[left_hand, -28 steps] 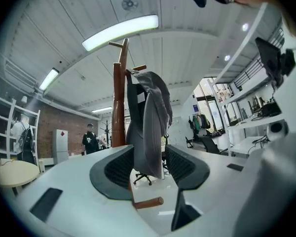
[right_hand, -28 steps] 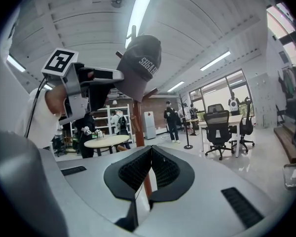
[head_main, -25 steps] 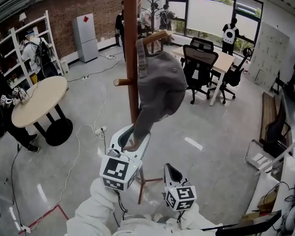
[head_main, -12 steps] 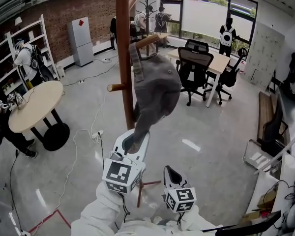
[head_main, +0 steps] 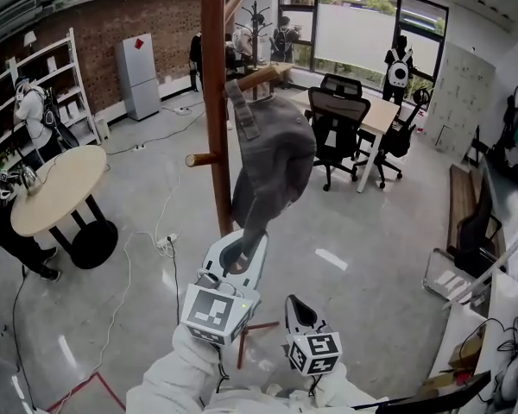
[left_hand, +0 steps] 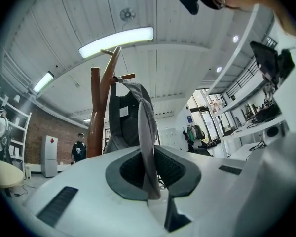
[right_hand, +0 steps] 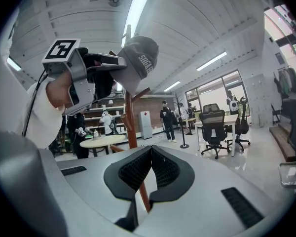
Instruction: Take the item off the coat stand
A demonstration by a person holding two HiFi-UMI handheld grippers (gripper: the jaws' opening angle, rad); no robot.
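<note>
A grey cap (head_main: 272, 158) hangs by its back strap from an upward-slanting peg (head_main: 259, 78) of the brown wooden coat stand (head_main: 213, 102). Its brim points down. My left gripper (head_main: 236, 257) reaches up from below, and its jaws are closing on the brim's tip. In the left gripper view the brim (left_hand: 147, 142) runs down between the dark pads (left_hand: 130, 168), which press on both its sides. My right gripper (head_main: 295, 304) sits lower and to the right, shut with nothing in it. The right gripper view shows the cap (right_hand: 138, 60) above the left gripper (right_hand: 79, 78).
The stand's lower peg (head_main: 200, 158) sticks out to the left and its feet (head_main: 250, 330) spread on the floor below. A round table (head_main: 52, 188) stands left, with people near the shelves. A desk with black office chairs (head_main: 337, 123) is at the back right. Cables lie on the floor.
The left gripper's jaws have drawn in onto the cap's brim. The cap still hangs on its peg. The head view has shifted a little; the right gripper stays put.
</note>
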